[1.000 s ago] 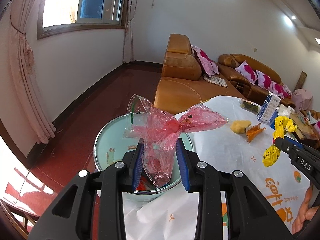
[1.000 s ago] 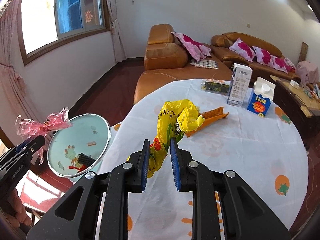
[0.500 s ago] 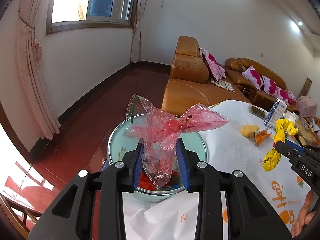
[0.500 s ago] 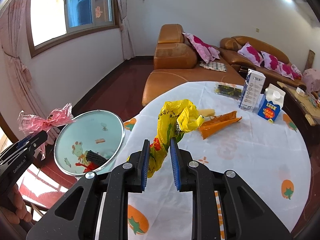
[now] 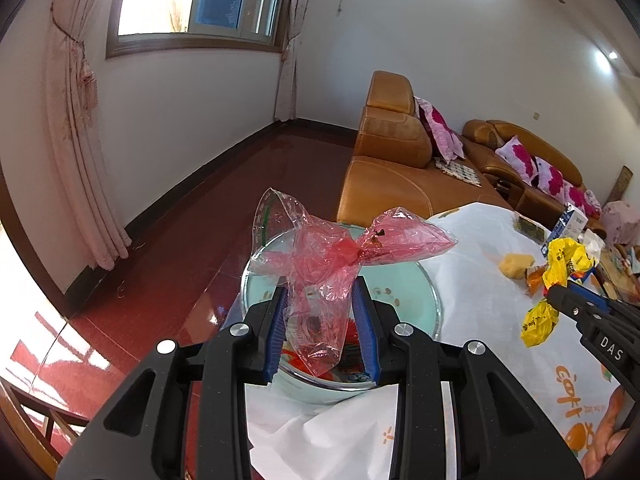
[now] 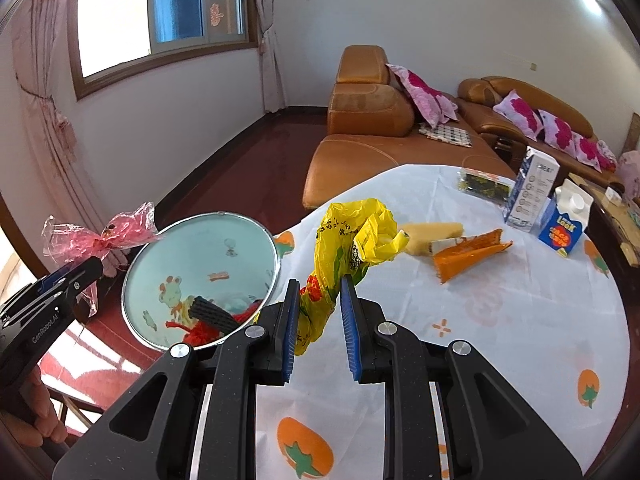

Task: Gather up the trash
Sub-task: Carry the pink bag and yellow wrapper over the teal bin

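Now, left jaws: the left gripper (image 5: 320, 320) is clamped on a pink bag (image 5: 328, 264), which hangs above the bin (image 5: 434, 304).
Right jaws: the right gripper (image 6: 320, 316) is closed on a yellow bag (image 6: 348, 240), held over the bench (image 6: 500, 320).
Bin: round, pale blue inside, at 9 o'clock of the right jaws, just off the bench edge; a black strip (image 6: 212, 314) and red scraps (image 6: 200, 332) lie in it.
Bench, 1 to 2 o'clock of the right jaws: orange wrapper (image 6: 468, 256), sponge (image 6: 430, 232).
Farther, 2 o'clock: white carton (image 6: 530, 192), blue carton (image 6: 564, 224), green packet (image 6: 484, 186).
Beyond: sofa (image 6: 372, 148), window (image 6: 160, 8).
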Demonstrator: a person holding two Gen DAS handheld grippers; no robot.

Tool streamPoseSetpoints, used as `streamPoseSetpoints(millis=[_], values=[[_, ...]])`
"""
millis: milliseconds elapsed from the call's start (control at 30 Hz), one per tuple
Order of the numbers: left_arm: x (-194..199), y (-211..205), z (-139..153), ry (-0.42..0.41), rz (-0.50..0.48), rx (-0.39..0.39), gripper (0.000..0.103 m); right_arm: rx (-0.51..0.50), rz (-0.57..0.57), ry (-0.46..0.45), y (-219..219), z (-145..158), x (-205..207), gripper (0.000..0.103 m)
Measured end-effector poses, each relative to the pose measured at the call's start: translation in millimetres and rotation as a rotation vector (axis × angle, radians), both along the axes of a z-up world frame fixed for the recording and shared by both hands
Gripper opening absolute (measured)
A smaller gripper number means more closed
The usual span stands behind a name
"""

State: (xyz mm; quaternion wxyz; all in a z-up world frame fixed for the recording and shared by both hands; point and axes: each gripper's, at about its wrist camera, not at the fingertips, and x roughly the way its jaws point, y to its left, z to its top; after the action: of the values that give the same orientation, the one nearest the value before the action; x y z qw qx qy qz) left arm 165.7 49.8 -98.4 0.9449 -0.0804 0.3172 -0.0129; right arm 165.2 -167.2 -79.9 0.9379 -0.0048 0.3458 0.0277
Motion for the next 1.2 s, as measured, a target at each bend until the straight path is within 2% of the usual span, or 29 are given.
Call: streamPoseSetpoints(millis=[700,1200], values=[[24,15,-22,0.066,0.048,0.002,0.032,-0.018,0.103,0.044,45,-18,33,0.021],[59,4,-40,0.118,0.039,0.025,0.032,-0.024,0.151,0.099,61,-37,68,0.021]])
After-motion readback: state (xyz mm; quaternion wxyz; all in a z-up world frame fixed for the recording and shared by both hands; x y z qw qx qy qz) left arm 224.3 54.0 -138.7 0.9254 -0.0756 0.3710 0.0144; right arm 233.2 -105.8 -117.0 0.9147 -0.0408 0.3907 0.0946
